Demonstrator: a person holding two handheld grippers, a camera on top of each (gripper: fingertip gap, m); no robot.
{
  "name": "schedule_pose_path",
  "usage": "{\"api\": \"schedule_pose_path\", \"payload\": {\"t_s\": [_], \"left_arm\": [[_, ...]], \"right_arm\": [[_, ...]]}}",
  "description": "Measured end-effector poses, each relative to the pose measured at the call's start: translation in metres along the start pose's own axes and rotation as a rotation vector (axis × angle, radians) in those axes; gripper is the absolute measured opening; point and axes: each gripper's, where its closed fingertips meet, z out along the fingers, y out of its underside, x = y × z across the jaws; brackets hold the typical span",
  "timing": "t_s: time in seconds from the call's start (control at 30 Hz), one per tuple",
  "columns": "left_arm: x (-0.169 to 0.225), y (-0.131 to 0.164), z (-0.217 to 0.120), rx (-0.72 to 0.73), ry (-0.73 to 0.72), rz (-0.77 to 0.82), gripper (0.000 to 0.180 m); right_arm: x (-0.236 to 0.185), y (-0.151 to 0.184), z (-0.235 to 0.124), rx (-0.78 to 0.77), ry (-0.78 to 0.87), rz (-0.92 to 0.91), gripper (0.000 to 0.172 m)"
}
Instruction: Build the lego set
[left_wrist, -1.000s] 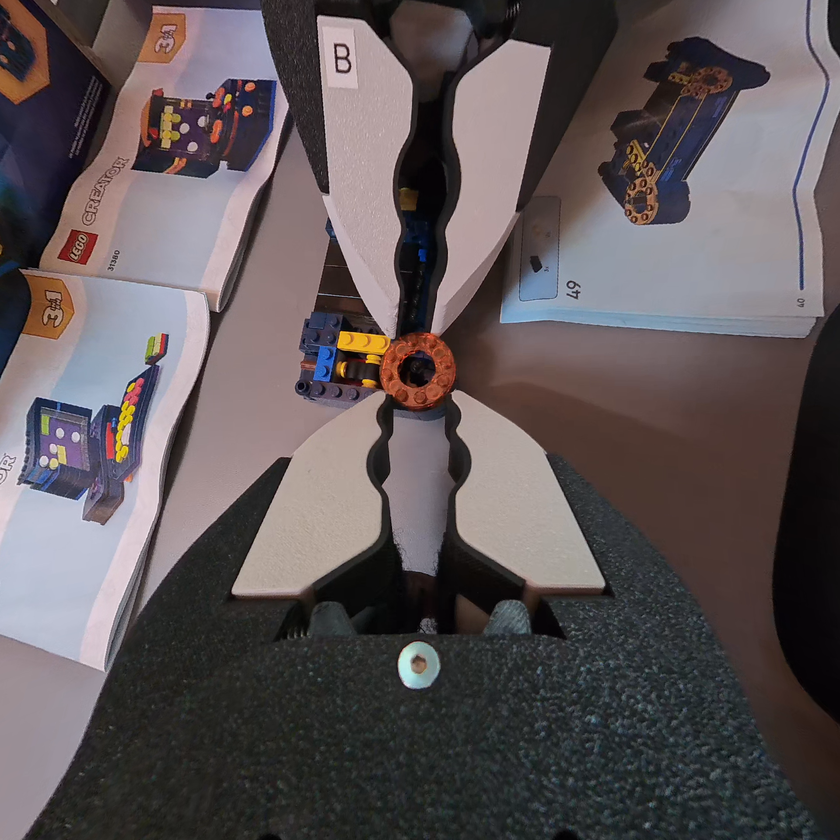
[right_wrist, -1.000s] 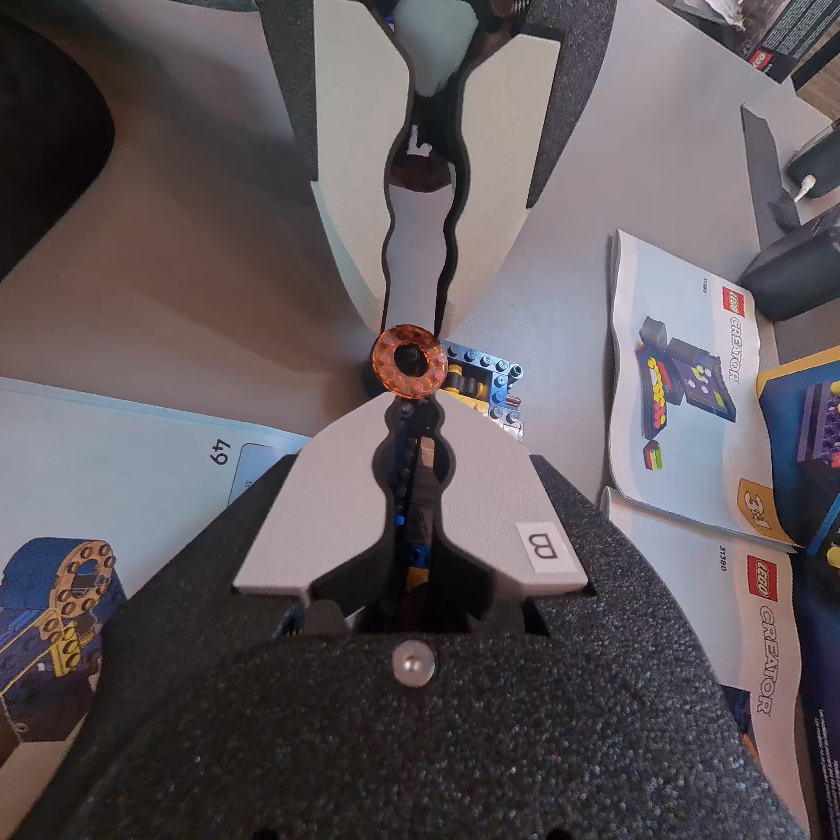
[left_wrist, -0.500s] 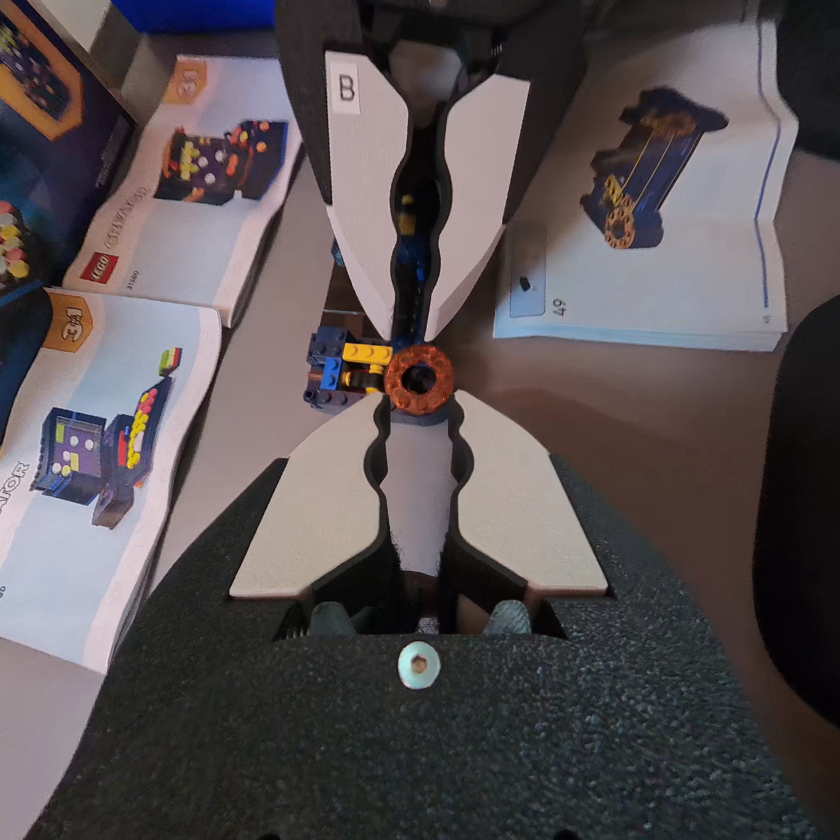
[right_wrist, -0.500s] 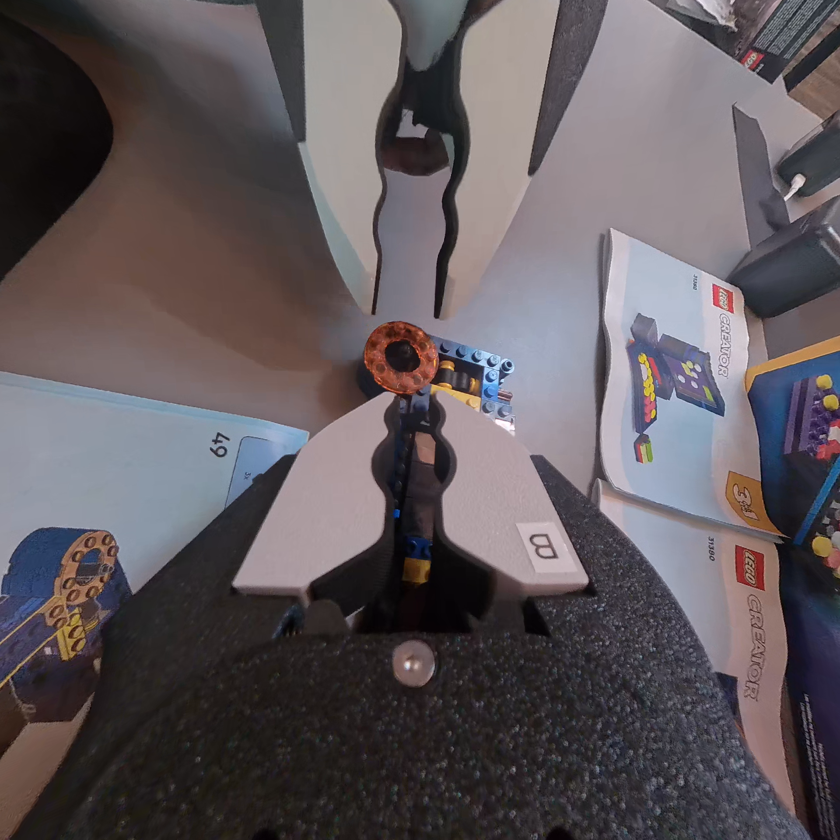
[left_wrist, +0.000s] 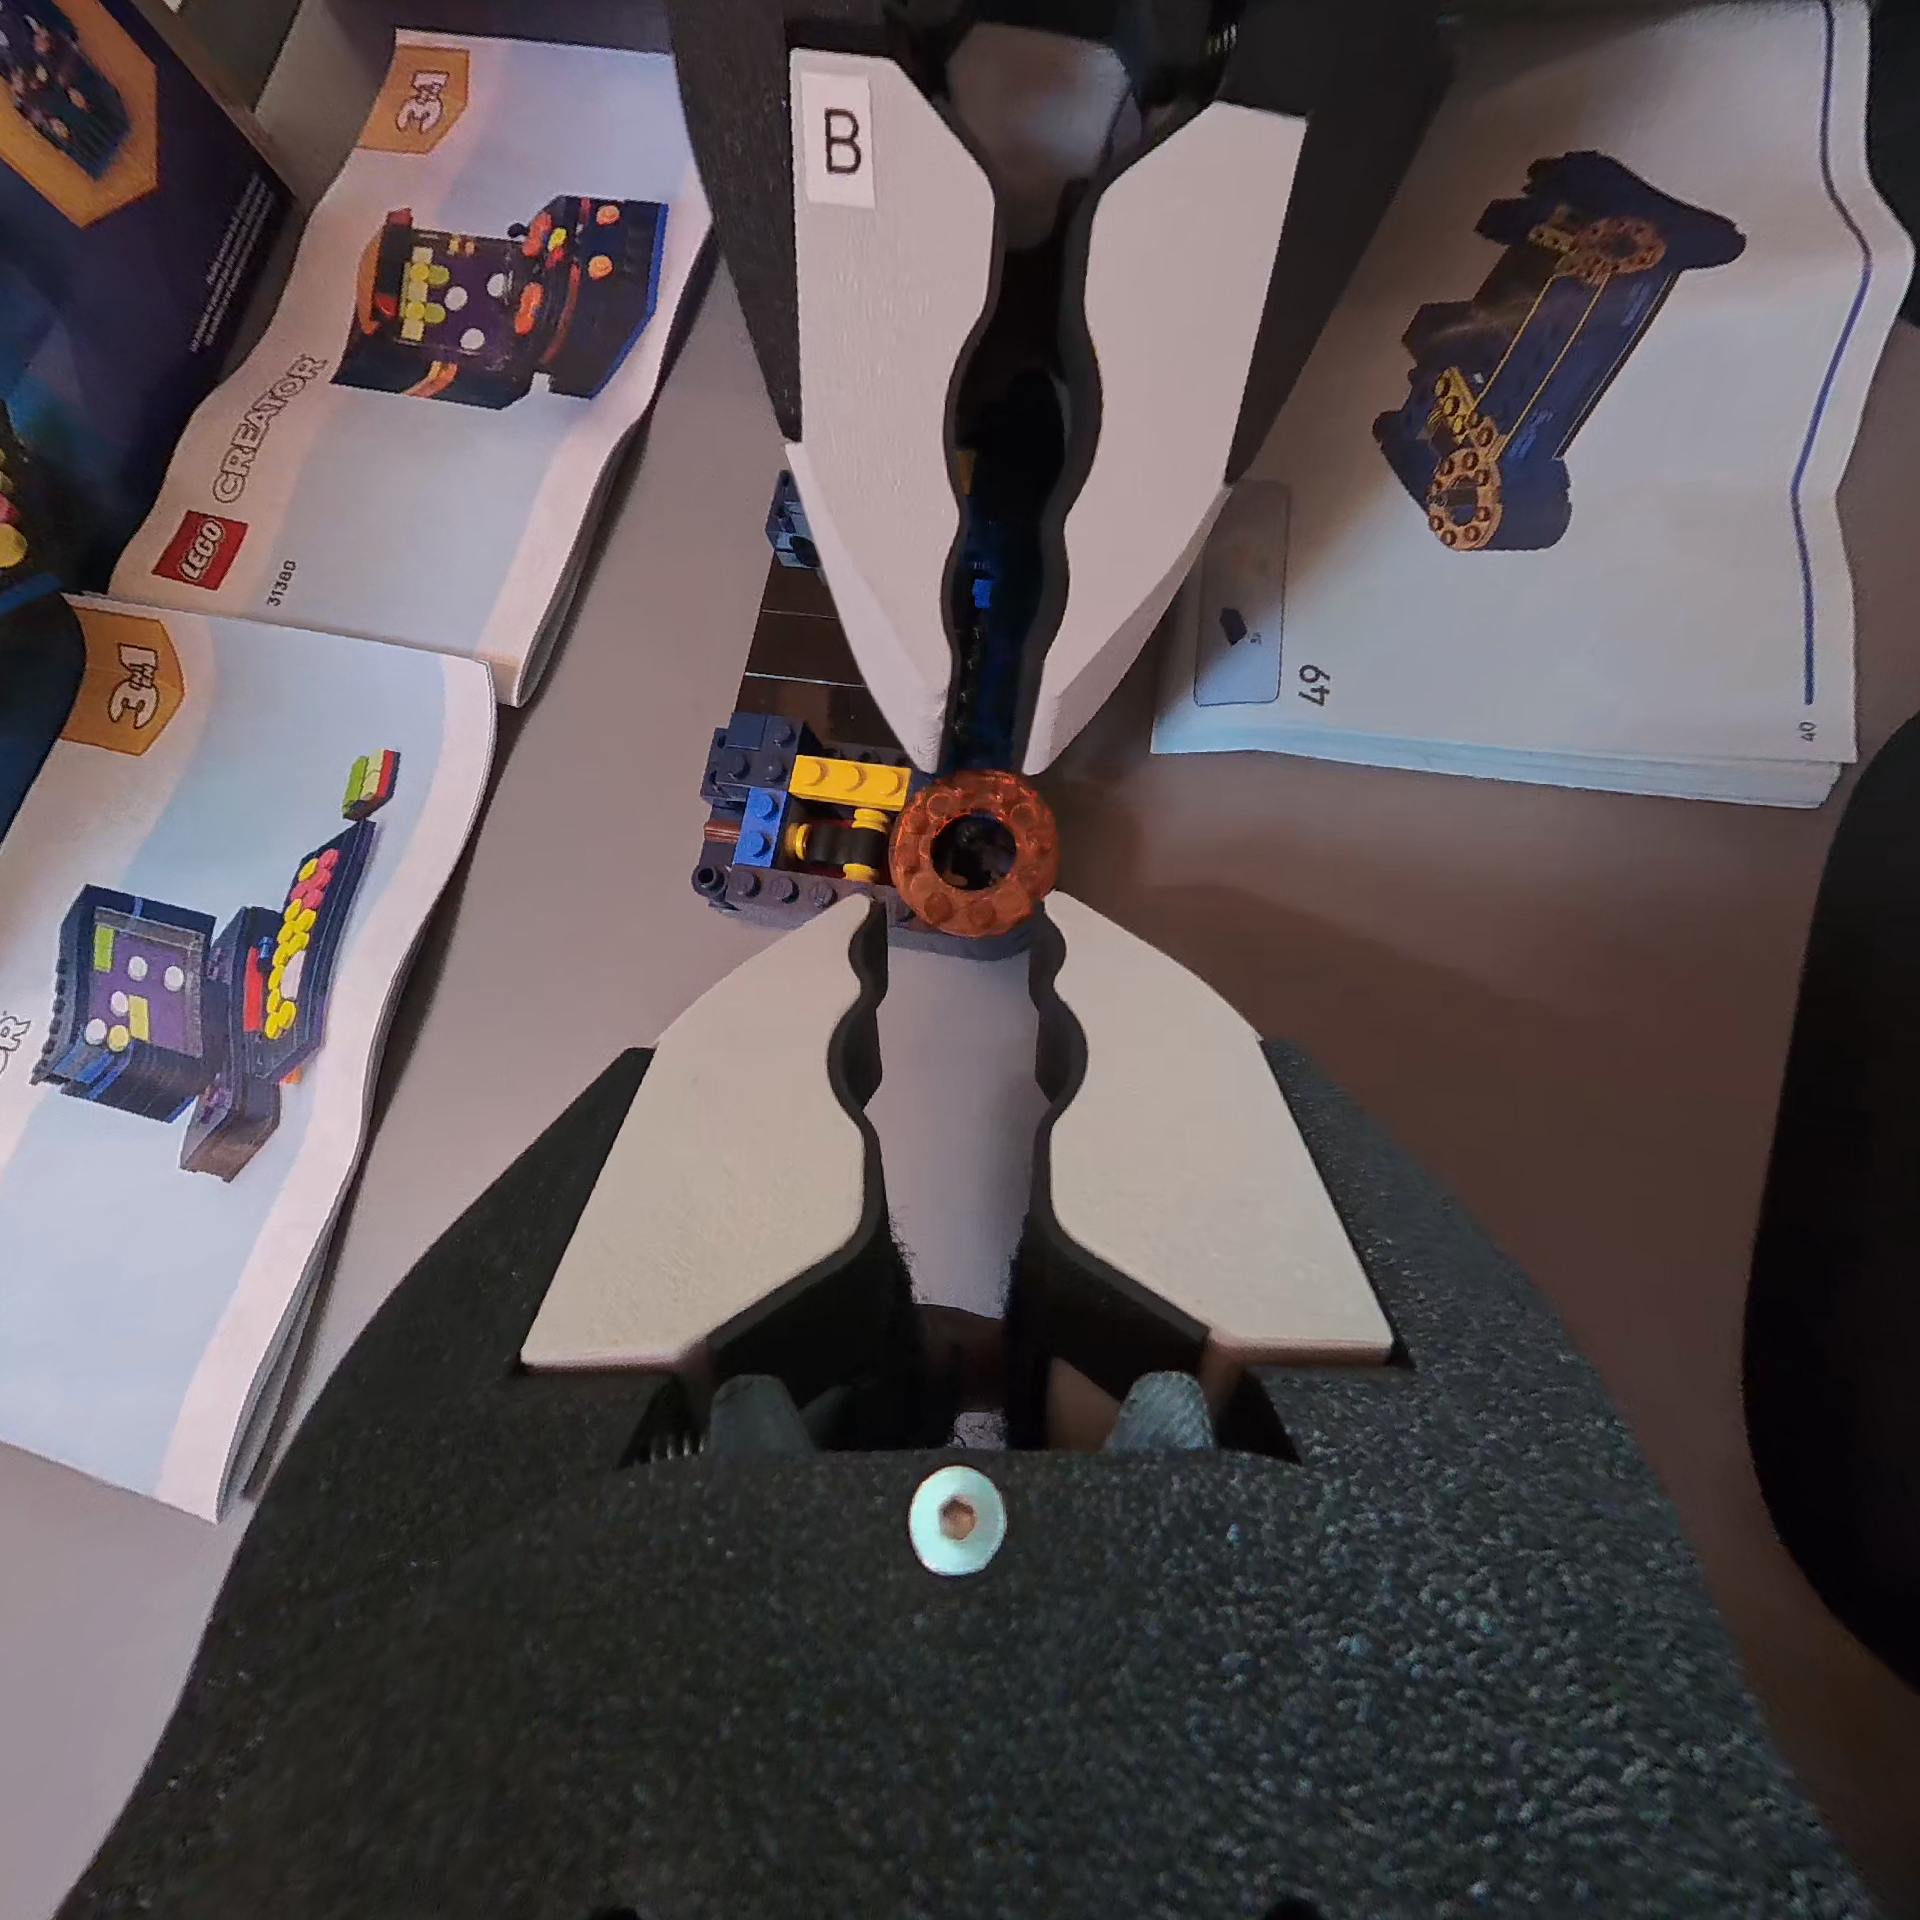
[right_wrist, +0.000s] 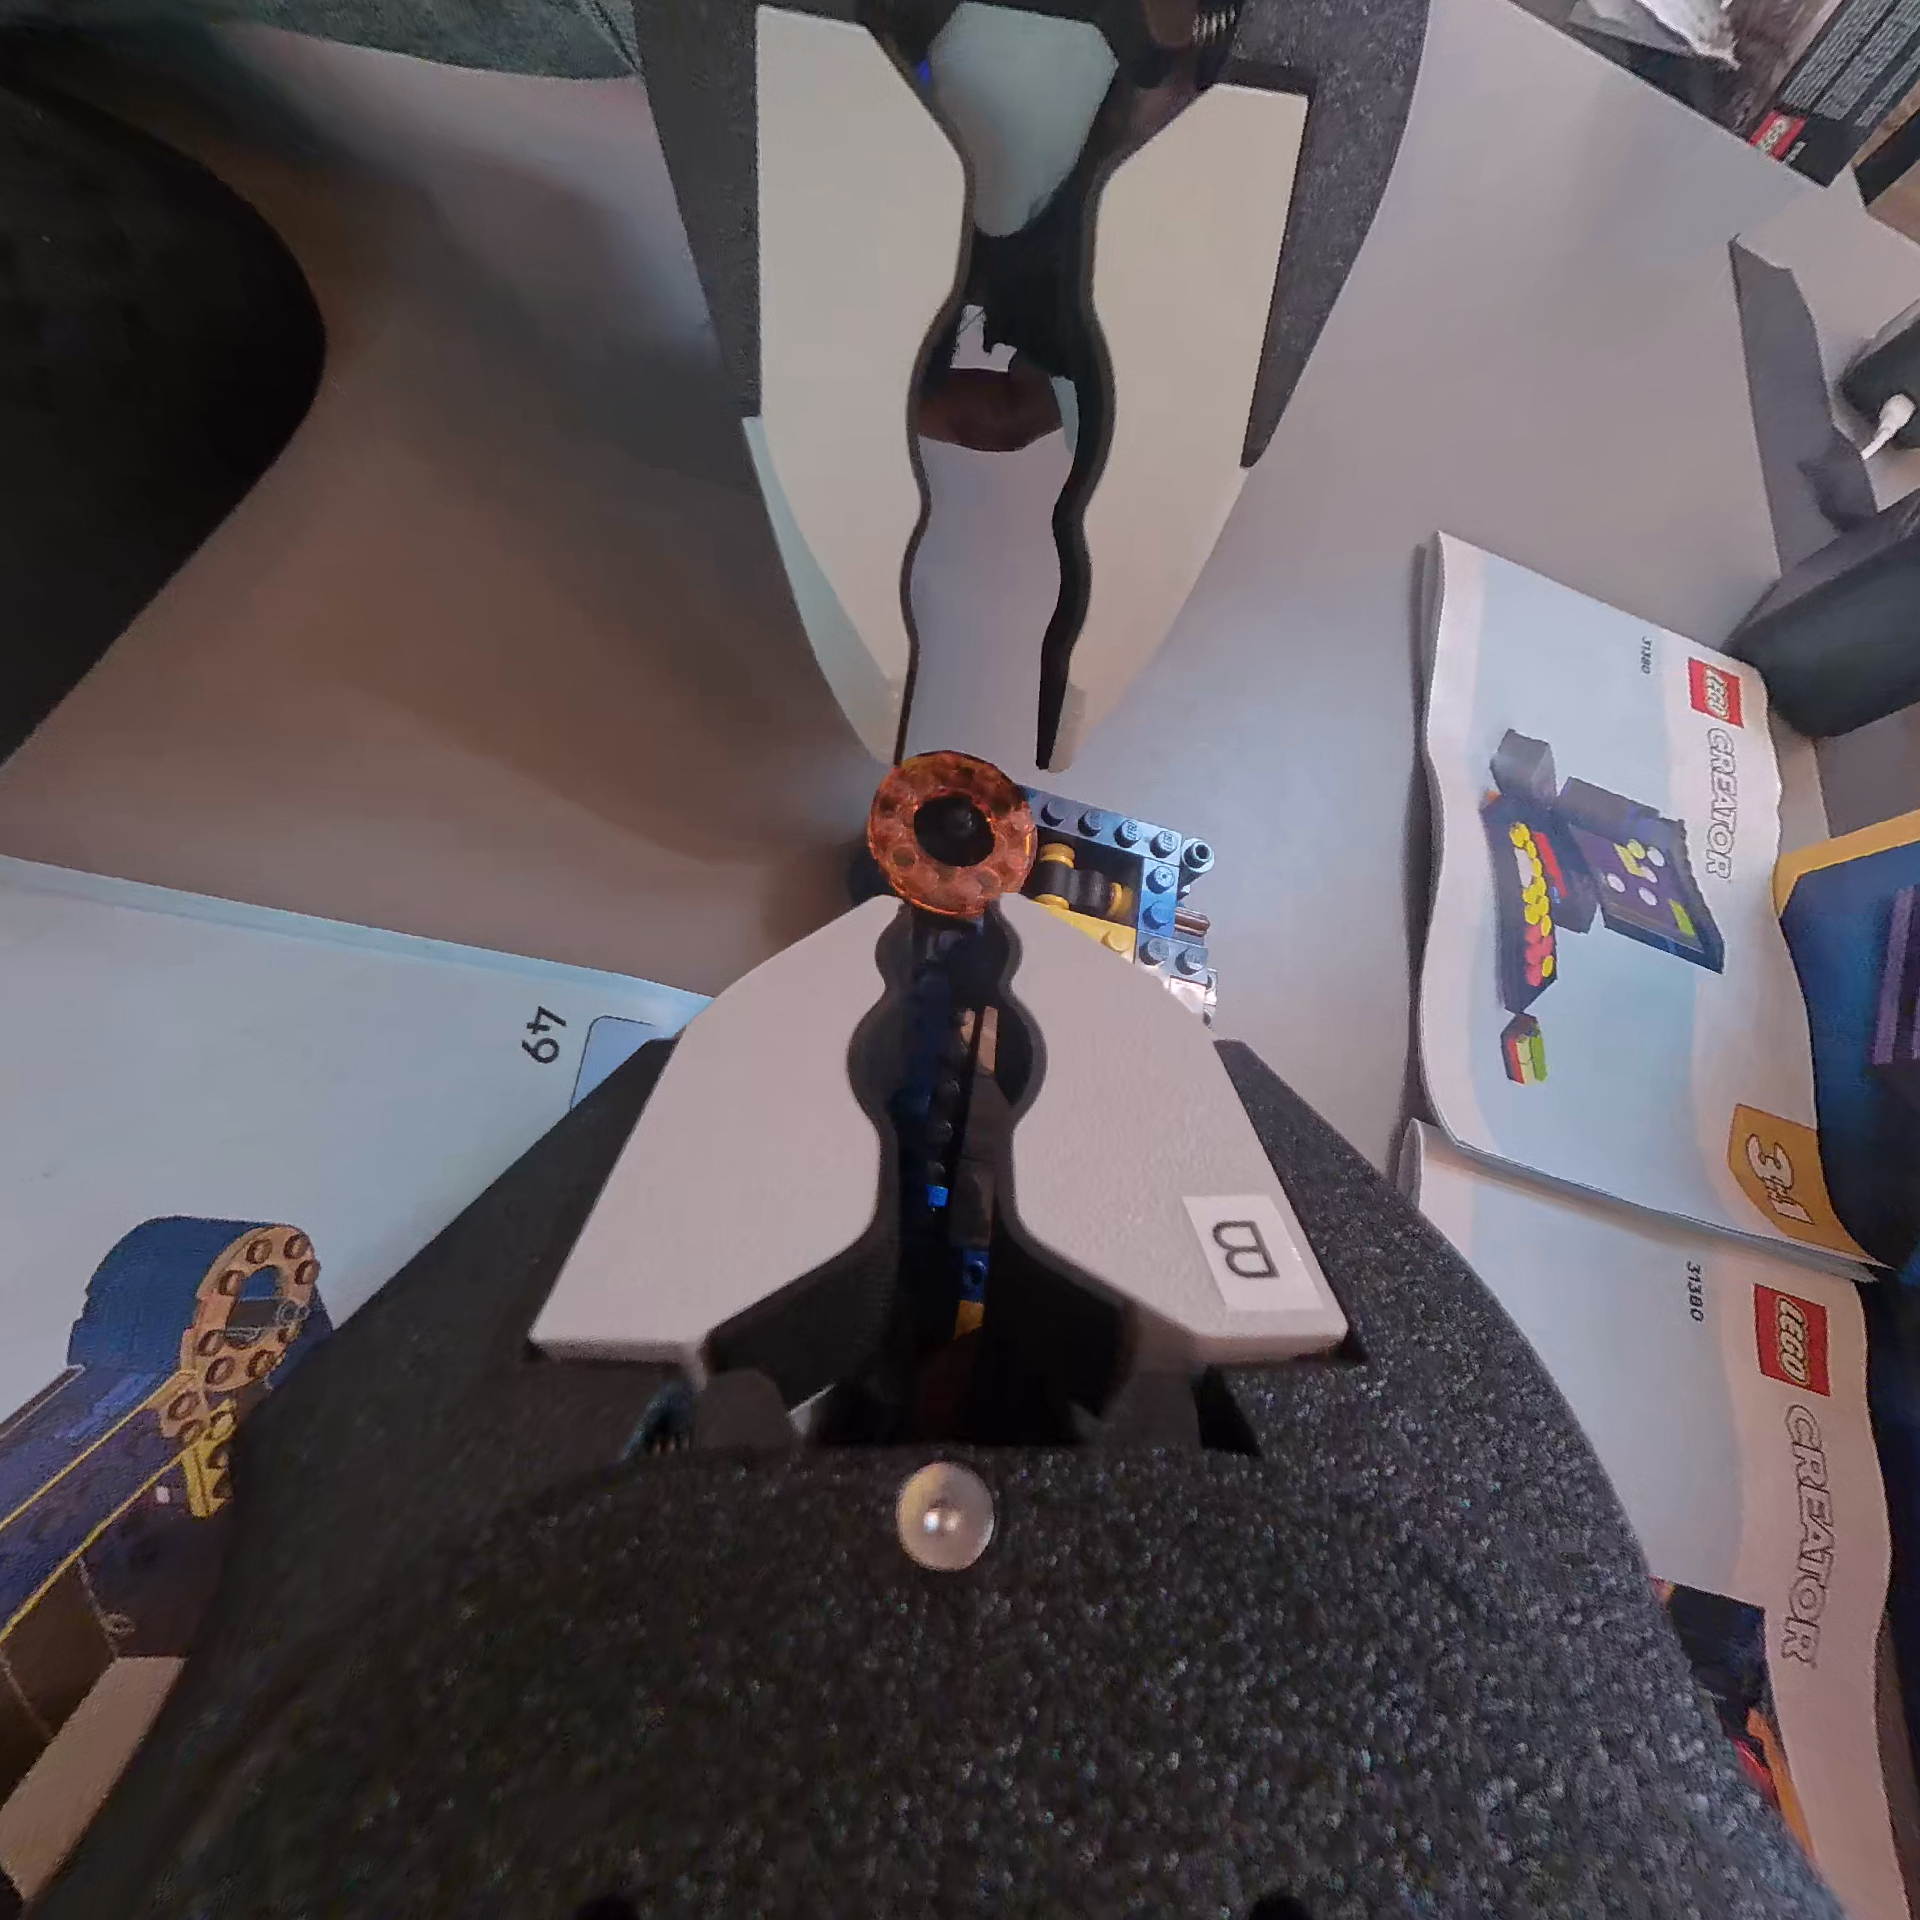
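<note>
Brick model (left_wrist: 774, 821), dark blue with yellow and blue bricks; whether it rests on the grey table (left_wrist: 1351, 987) or sits just above it, cannot tell.

Left wrist view: model's long axis runs straight away from left gripper (left_wrist: 956, 914). Orange ring (left_wrist: 975, 852) caps the near end, just beyond the left fingertips. Left fingers apart, no pad on the model. Right gripper (left_wrist: 977, 753) faces in from the far end, clamped along the dark blue body. Open booklet (left_wrist: 1558, 468) off to the right.

Right wrist view: body lies lengthwise between the right gripper's own fingers, both sides closed on it. The ring sits at their tips. Left gripper opposite, jaws apart, tips just short of the ring.
</note>
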Motion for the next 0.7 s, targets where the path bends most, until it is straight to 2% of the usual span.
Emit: {"api": "schedule_pose_path", "payload": {"t_s": [0.7], "left_arm": [[-0.0002, 0.0029, -0.0011, 0.004, 0.007, 0.004, 0.019]], "right_arm": [[-0.0033, -0.0001, 0.0005, 0.003, -0.019, -0.004, 0.016]]}}
